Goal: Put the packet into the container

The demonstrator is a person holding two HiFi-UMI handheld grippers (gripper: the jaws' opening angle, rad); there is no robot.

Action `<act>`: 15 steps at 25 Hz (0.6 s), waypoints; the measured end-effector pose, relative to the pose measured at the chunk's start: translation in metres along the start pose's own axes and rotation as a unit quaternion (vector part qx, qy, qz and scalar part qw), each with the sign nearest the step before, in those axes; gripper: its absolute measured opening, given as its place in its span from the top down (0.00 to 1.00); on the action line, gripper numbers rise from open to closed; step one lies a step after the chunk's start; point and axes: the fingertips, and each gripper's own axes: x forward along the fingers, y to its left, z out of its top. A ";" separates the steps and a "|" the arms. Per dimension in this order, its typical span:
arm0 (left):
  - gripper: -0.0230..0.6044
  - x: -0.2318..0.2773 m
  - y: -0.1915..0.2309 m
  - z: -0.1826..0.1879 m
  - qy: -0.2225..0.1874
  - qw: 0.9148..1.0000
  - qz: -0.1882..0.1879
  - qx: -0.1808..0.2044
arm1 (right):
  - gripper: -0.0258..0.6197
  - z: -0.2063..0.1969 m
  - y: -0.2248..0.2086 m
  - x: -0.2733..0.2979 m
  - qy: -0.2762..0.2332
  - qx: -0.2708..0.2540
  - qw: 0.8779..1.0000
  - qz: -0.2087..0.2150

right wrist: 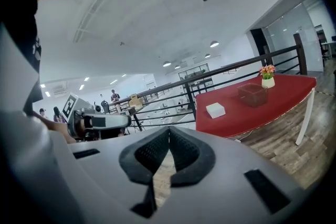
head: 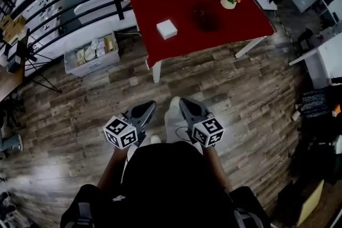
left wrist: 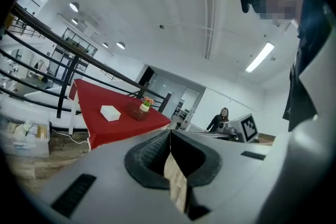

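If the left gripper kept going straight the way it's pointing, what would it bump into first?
Only open air nearby. Beyond that, the left gripper lines up roughly with the red table, probably its first contact; depth is unclear.

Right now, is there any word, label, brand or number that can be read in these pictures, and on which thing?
No text can be read.
Packet: plain white, no print seen.
Left gripper and right gripper: square black-and-white markers only, no letters.
Goods in the grey crate: labels too small to read.
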 end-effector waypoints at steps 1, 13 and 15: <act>0.95 0.013 0.006 0.006 0.002 1.000 -0.002 0.002 | 0.93 0.005 -0.013 0.007 -0.002 0.002 1.000 -0.002; 0.95 0.191 0.074 0.091 0.050 0.996 -0.013 0.079 | 0.93 0.092 -0.163 0.098 -0.020 -0.026 0.999 0.018; 0.95 0.214 0.086 0.101 0.058 0.995 -0.005 0.082 | 0.93 0.105 -0.191 0.111 -0.022 -0.025 0.999 0.019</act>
